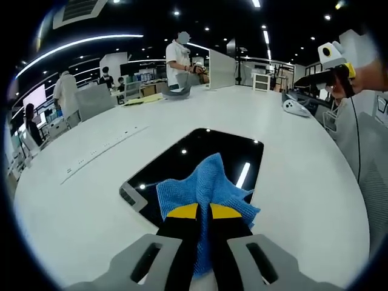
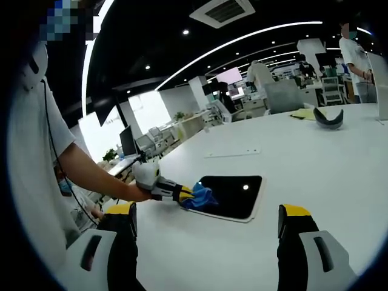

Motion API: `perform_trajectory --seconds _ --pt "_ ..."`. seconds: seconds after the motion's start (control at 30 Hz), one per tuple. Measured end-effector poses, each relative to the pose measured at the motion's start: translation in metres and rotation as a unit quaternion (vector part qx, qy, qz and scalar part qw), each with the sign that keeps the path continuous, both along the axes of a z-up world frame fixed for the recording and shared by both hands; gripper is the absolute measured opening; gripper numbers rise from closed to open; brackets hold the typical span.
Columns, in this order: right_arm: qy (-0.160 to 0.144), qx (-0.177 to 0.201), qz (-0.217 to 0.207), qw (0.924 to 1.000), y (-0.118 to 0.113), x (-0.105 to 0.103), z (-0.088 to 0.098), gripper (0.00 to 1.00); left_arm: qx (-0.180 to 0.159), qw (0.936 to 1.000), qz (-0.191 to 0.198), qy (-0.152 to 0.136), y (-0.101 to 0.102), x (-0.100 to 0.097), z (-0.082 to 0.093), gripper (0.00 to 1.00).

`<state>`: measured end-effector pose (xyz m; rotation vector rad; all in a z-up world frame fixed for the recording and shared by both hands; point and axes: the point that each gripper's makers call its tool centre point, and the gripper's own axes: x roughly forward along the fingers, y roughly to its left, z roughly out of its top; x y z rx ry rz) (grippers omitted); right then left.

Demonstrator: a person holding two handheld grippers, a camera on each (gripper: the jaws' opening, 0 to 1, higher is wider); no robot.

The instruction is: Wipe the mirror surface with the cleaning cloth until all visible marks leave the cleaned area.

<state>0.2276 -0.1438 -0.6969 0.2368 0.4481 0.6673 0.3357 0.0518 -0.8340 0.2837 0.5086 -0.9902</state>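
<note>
Mirror [image 1: 200, 163] flat lengthwise ahead, left tool [image 1: 204, 213] clamping blue cloth [image 1: 206, 188], right tool [image 2: 209, 227] agape.

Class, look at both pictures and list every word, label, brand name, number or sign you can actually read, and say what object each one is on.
None can be read.
The mirror, cleaning cloth and white table carry no visible print.
The bright wall screen in the background of the right gripper view is too small and blurred to read.
The left gripper and right gripper show no legible marking.
</note>
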Motion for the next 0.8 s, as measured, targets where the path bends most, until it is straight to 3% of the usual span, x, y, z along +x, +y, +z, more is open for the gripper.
perform_trajectory --seconds 0.8 --pt "0.001 0.005 -0.002 1.0000 0.000 0.001 -0.003 0.97 -0.005 0.9998 -0.017 -0.002 -0.016 -0.008 0.000 0.03"
